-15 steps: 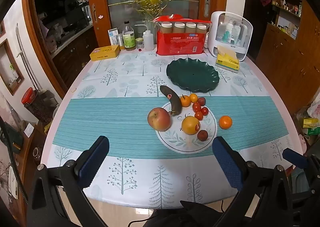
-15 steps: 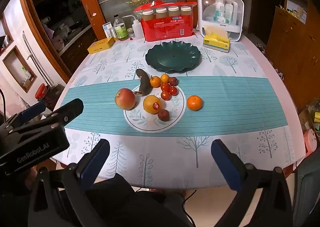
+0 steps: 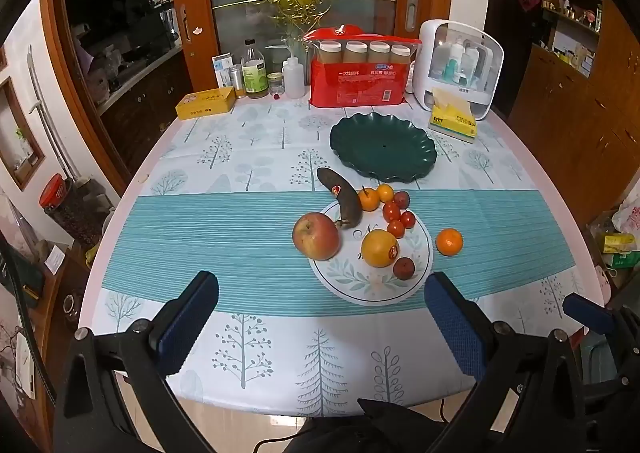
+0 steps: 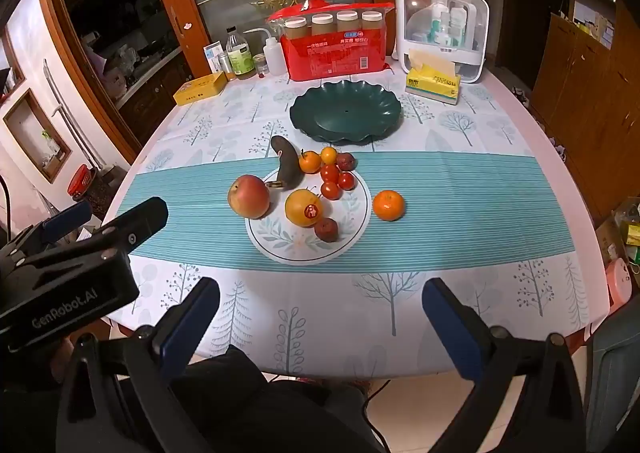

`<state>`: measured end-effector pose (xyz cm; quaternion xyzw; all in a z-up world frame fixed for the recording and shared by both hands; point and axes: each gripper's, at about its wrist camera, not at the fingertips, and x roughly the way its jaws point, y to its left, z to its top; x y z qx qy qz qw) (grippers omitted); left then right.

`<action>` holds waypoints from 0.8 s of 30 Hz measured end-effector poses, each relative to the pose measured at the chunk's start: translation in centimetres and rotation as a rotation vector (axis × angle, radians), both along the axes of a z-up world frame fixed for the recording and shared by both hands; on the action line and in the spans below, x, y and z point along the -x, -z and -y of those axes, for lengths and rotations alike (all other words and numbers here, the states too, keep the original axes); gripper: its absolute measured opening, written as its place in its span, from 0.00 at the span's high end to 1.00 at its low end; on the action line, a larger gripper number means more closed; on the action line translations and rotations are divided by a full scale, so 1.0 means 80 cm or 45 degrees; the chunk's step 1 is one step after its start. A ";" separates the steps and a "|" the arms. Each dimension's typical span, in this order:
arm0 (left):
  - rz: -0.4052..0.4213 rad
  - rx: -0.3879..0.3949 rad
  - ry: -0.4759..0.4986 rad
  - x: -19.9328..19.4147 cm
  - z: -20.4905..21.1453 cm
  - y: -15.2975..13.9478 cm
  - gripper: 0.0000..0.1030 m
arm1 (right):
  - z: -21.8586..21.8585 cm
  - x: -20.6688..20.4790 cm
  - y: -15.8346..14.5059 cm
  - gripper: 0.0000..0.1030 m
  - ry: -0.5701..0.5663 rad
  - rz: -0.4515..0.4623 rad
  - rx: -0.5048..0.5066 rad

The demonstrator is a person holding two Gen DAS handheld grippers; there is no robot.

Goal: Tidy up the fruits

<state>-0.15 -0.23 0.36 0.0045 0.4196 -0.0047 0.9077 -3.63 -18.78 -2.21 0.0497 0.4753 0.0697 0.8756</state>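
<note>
- Hovering over the near edge of the table [image 3: 248,141], the left gripper [image 3: 320,317] has its blue-padded jaws spread wide with nothing between them, seen from the left wrist camera.
- Beyond it, a white leaf-print plate [image 3: 372,285] sits on the teal band of the tablecloth, with an apple [image 3: 316,236] against its left rim.
- A darkened banana [image 3: 342,195] lies with its long axis running from far-left to near-right: its stem end rests on the plate beside the apple, and its blunt tip points away toward the empty green dish [image 3: 383,147] just behind.
- A stickered orange [image 3: 380,248] and a small dark red fruit [image 3: 404,268] sit on the plate; cherry tomatoes [image 3: 396,217] cluster at its far rim next to two small orange fruits [image 3: 376,197].
- A tangerine [image 3: 449,241] lies alone on the cloth just right of the plate.
- From the right wrist camera, the right gripper [image 4: 320,317] likewise hangs above the table's front edge, its jaws wide apart and holding nothing.
- The left gripper [image 4: 100,229] shows at the left of this view, off the table's left corner.
- Here the banana [image 4: 289,163] stands nearly upright in the picture, stem on the plate [image 4: 304,245] and tip toward the green dish [image 4: 345,111].
- The apple [image 4: 249,196] overlaps the plate's left rim; the tangerine [image 4: 388,205] lies apart on the right.
- A red package [image 4: 336,45], a tissue pack [image 4: 434,84] and a yellow box [image 4: 200,88] line the far edge.
</note>
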 end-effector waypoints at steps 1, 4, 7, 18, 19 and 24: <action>0.000 0.000 0.000 -0.001 -0.001 0.001 0.01 | 0.000 0.000 0.000 0.01 0.000 -0.001 -0.001; -0.002 0.002 0.001 0.000 -0.001 0.001 0.01 | -0.001 -0.001 0.001 0.01 0.001 -0.002 0.004; -0.006 0.003 0.000 0.001 -0.002 0.006 0.01 | -0.001 -0.003 0.002 0.01 0.006 -0.006 0.002; -0.012 0.008 0.001 0.001 -0.001 0.014 0.01 | -0.007 -0.008 0.010 0.01 0.016 -0.018 0.008; -0.013 0.008 0.001 0.000 -0.002 0.014 0.01 | -0.007 -0.008 0.010 0.01 0.016 -0.019 0.008; -0.016 0.010 0.001 -0.001 -0.001 0.013 0.01 | -0.007 -0.008 0.010 0.01 0.015 -0.020 0.008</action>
